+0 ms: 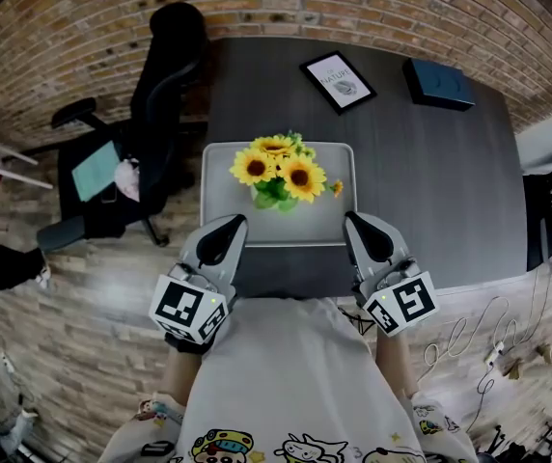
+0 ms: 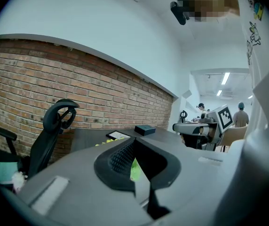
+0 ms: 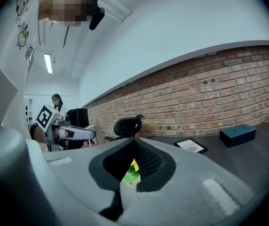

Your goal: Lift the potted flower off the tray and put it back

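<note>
Jaws of the left gripper (image 1: 234,222) are pressed together with nothing pinched between them; in the left gripper view the two dark pads of that gripper (image 2: 134,144) meet at their tips, and only a sliver of green leaf shows through the notch behind them. The right gripper (image 1: 354,220) is likewise closed and empty, its pads meeting at the tip in the right gripper view (image 3: 133,144), with a patch of green and yellow showing in the gap below. Seen from the head view, both point away from the person, the left tip over the near left corner of the tray (image 1: 326,224) and the right tip over its near right corner; whether either touches the rim cannot be told. The potted flower (image 1: 278,172), a cluster of sunflowers with green leaves, stands on the middle of the grey tray, beyond and between the two grippers and apart from both. The tray lies at the near edge of a dark table (image 1: 430,181). Farther back on the table lie a framed picture (image 1: 338,81) and a dark box (image 1: 437,82), well apart from the tray. A black office chair (image 1: 160,75) stands off the table's left side, against a brick wall (image 1: 372,8).
</note>
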A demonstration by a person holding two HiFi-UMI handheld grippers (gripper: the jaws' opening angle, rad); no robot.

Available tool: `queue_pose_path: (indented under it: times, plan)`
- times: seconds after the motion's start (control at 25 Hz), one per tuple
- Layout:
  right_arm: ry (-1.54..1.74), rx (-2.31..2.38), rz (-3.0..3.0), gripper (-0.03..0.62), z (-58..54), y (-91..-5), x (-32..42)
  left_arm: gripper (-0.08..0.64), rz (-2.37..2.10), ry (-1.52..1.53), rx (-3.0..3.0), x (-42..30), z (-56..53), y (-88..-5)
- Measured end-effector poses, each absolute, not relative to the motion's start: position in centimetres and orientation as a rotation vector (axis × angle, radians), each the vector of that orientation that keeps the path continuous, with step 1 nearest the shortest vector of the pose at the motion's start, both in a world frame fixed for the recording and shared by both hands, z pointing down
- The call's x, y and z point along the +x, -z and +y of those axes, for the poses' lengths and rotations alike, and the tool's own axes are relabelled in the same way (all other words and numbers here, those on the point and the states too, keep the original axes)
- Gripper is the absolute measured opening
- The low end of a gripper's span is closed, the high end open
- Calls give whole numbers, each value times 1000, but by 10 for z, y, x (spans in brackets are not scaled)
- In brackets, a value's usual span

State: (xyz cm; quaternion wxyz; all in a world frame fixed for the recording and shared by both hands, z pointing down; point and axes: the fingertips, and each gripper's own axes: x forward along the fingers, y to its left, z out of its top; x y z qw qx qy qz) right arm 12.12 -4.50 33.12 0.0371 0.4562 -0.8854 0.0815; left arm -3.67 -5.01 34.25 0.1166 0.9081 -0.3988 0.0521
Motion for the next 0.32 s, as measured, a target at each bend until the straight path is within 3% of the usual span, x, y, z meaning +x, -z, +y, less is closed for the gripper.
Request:
queue_pose_path:
  times: [0.32]
  plan:
    - [-257, 1398, -2716, 0, -46, -332, 121, 0, -1176, -151, 2657, -38, -52, -341]
